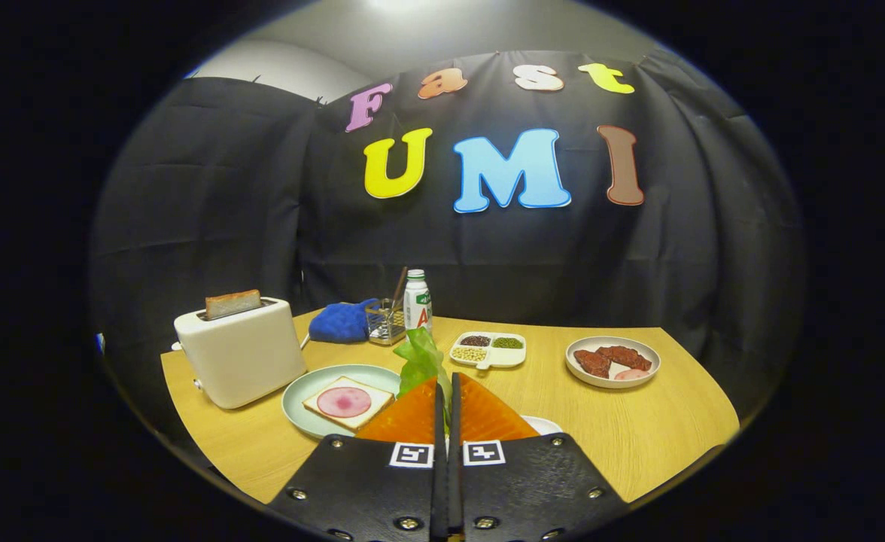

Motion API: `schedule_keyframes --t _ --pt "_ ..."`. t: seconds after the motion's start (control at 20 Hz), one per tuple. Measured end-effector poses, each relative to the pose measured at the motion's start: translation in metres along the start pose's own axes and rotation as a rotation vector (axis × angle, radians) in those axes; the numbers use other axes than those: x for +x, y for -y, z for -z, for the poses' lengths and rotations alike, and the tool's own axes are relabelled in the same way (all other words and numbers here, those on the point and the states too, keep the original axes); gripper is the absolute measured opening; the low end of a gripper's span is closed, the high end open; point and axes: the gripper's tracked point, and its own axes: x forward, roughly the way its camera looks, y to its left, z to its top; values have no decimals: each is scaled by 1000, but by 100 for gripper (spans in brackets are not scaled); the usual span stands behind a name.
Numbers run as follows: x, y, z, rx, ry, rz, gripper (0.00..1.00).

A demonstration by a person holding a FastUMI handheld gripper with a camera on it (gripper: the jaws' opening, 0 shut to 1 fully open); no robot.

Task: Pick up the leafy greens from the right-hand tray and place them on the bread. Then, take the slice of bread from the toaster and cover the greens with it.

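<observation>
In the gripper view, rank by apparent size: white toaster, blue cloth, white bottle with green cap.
1. White toaster.
2. Blue cloth.
3. White bottle with green cap.
The toaster sits nearer, so true sizes stay unsure. The gripper is shut on the leafy greens.

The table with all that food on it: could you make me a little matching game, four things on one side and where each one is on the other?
Things:
1. leafy greens
2. slice of bread
3. ham slice
4. blue cloth

Places:
A. sticking up out of the toaster
B. pinched between the fingers of the gripper
C. lying on the bread on the green plate
D. beside the wire rack, behind the toaster

Pairs: 1-B, 2-A, 3-C, 4-D
</observation>
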Motion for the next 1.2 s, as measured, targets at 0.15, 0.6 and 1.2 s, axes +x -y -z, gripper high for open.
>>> schedule_keyframes --t 0.15,0.6,1.2 --pt "7 -25 -5 4 -1 -47 0" --pt "26 -81 4 5 -34 -152 0" --pt "70 -154 32 47 -137 -284 0"
